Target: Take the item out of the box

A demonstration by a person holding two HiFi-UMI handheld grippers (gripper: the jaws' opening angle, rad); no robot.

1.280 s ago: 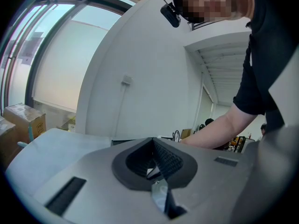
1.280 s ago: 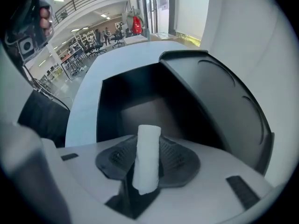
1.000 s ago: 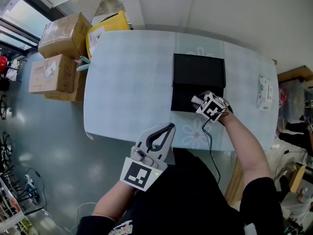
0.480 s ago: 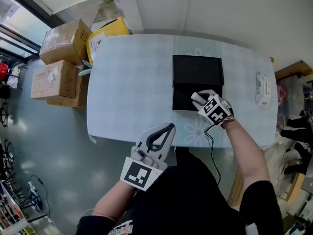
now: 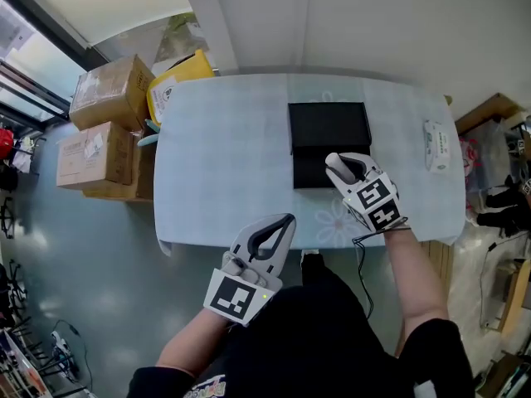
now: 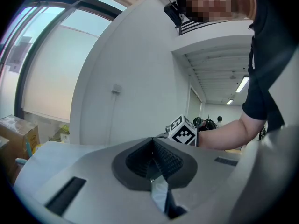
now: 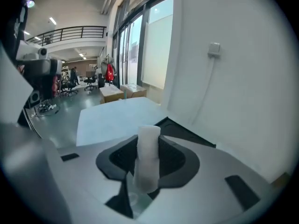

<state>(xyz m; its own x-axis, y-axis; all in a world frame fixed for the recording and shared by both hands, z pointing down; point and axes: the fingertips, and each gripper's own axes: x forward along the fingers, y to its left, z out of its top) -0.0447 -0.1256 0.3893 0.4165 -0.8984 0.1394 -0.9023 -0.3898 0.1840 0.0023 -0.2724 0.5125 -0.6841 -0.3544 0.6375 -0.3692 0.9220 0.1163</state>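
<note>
Pale counter (image 5: 224,164) filled the middle of the room, with grey floor around it and a white wall on its far side. Right tongs (image 5: 344,167) were closed on a white roll (image 7: 147,164), which stood upright between the two pads and poked up past their tips. Just beyond and beneath those tips lay the black box (image 5: 328,143), open; from the head view the tips overlapped its near right corner. Whether the roll touched the box could not be told. Further right of the right tongs, a white packet (image 5: 435,146) lay near the counter's edge.

Left tongs (image 5: 267,237) hung over the counter's near edge, well apart from the box, to the left of the right tongs and nearer to the person. Their pads met at the tip with nothing gripped between them. Far to the left of the left tongs, off the counter, cartons (image 5: 101,116) were stacked on the floor, and a yellow bag (image 5: 184,70) sat beside them at the counter's far left corner.
</note>
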